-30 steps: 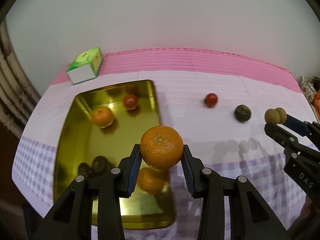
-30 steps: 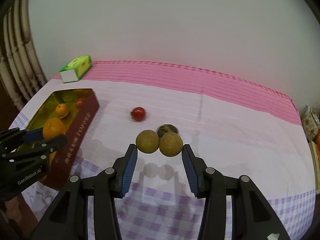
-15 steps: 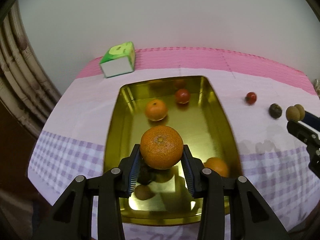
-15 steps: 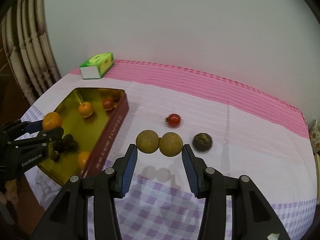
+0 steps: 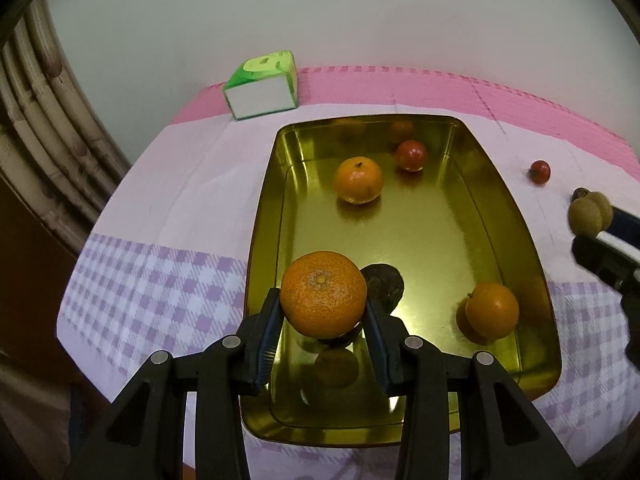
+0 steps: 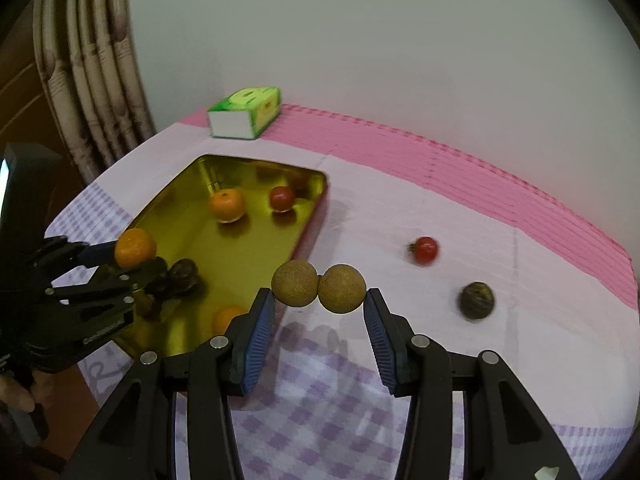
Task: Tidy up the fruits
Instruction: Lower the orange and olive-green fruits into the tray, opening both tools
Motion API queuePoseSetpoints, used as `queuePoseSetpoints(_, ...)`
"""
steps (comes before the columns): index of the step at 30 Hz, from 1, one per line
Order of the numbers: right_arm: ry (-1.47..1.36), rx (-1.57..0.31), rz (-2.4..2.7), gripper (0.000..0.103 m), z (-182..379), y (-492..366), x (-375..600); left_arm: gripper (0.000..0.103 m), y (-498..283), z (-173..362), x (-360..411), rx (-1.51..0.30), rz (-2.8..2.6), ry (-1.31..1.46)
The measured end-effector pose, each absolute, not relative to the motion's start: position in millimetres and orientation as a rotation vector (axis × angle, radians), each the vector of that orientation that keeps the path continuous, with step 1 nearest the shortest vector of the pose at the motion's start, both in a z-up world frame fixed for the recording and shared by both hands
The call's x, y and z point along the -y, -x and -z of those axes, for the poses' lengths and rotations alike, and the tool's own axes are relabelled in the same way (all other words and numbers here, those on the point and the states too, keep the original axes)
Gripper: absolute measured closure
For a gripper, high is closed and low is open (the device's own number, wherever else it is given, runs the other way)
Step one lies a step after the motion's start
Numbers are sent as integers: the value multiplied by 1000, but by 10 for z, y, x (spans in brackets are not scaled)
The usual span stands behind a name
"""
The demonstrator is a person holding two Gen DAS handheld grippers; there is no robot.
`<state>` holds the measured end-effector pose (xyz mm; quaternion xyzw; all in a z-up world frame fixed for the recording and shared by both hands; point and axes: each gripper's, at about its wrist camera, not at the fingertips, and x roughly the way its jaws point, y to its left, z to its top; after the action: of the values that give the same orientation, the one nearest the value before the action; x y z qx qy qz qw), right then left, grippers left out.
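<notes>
My left gripper (image 5: 323, 312) is shut on an orange tangerine (image 5: 323, 294) and holds it above the near left part of the gold tray (image 5: 504, 216). In the tray lie two tangerines (image 5: 358, 180) (image 5: 492, 310), a red tomato (image 5: 410, 155) and dark fruit (image 5: 384, 285). My right gripper (image 6: 319, 308) is shut on a pair of joined brown longans (image 6: 318, 289), held above the cloth just right of the tray (image 6: 188, 184). A red tomato (image 6: 425, 249) and a dark round fruit (image 6: 476, 301) lie on the cloth to the right.
A green and white tissue box (image 5: 262, 85) stands behind the tray near the wall; it also shows in the right wrist view (image 6: 245, 112). A curtain (image 6: 92, 80) hangs at the left. The table edge runs close along the tray's near side.
My left gripper has carried the tangerine left, from beside the tray's right rim to over the tray's near left part. My right gripper has followed leftward with the longans, nearer the tray.
</notes>
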<state>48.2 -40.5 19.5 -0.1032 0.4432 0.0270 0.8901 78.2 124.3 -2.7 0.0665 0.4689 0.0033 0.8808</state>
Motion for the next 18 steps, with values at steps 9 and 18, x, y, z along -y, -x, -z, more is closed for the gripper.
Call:
queuePoseSetpoints(9, 249, -934, -126, 60, -96, -599, 127, 62, -803, 67, -1334, -990, -3, -104)
queuePoseSetpoints(18, 254, -965, -147, 60, 19, -718, 31, 61, -817, 42, -1419, -998, -5, -70)
